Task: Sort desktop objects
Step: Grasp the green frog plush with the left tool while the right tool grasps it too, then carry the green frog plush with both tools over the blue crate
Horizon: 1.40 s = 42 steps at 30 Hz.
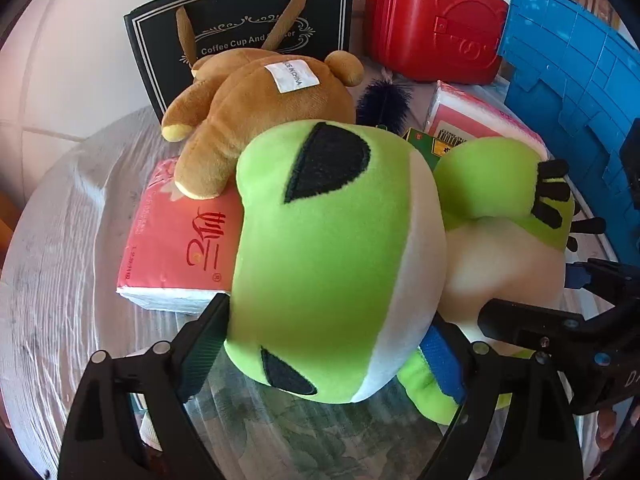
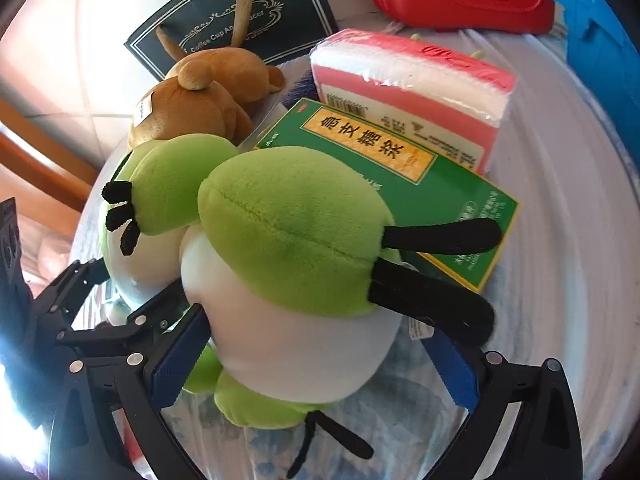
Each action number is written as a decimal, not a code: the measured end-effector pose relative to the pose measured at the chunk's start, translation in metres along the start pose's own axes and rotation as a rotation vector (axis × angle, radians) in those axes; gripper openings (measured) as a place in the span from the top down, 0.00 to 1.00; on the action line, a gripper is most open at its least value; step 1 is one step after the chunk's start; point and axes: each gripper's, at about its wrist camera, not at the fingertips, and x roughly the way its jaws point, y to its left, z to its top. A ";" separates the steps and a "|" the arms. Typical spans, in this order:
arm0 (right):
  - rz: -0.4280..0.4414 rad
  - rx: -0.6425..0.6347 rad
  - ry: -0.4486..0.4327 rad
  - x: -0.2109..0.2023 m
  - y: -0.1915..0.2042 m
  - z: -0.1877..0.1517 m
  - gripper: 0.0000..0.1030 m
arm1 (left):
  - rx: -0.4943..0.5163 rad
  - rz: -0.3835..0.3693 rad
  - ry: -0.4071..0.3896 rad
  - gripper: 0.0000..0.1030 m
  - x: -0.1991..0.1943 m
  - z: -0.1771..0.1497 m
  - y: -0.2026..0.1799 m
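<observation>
Left claw (image 1: 326, 344): jaws wide, one pad at each side of the green frog toy's (image 1: 332, 256) head. The left pad lies against or just beside the head's flank; the right pad is partly hidden behind the head, so firm contact cannot be confirmed. Judged: bracketing the head, not clearly pinching it.

Right claw (image 2: 320, 350): jaws also wide, straddling the toy's white belly and rump. The near pad touches or nearly touches the belly; the far pad stands just beside it, under the black toes. Firm pressure cannot be told.

Key relation: the toy lies directly ahead of and between both claws, long axis running from head (left claw) to hind legs (right claw). Each claw closes across that axis, so the two share the toy end to end; neither is nearer overall.

Outward from the claws: the toy rests low over the desk (image 1: 60, 264), its head overlapping a pink tissue pack (image 1: 180, 248). A brown plush bear (image 1: 256, 108) lies on that pack, just beyond the head. Its hind legs lie over a green medicine box (image 2: 440, 200), with a second pink tissue pack (image 2: 412, 92) just behind. Farther back: a dark gift box (image 1: 240, 32), a red case (image 1: 432, 24), and a blue crate (image 1: 576, 92) at the right edge.

Judgement: whether this is a pickup or a set-down cannot be told.
</observation>
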 end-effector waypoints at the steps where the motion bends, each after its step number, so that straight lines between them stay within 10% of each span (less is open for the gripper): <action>1: 0.017 0.002 0.011 0.003 0.000 0.000 0.00 | -0.001 -0.008 -0.005 0.17 0.000 -0.001 0.001; 8: -0.044 -0.097 -0.025 -0.018 0.022 -0.003 0.21 | -0.017 0.017 -0.040 0.37 -0.018 -0.010 -0.008; 24: -0.045 -0.251 -0.272 -0.132 0.044 -0.023 0.23 | -0.075 0.059 -0.311 0.38 -0.152 -0.015 -0.045; 42: -0.130 -0.292 -0.655 -0.364 -0.029 -0.058 0.22 | 0.068 -0.016 -0.651 0.37 -0.299 0.028 -0.230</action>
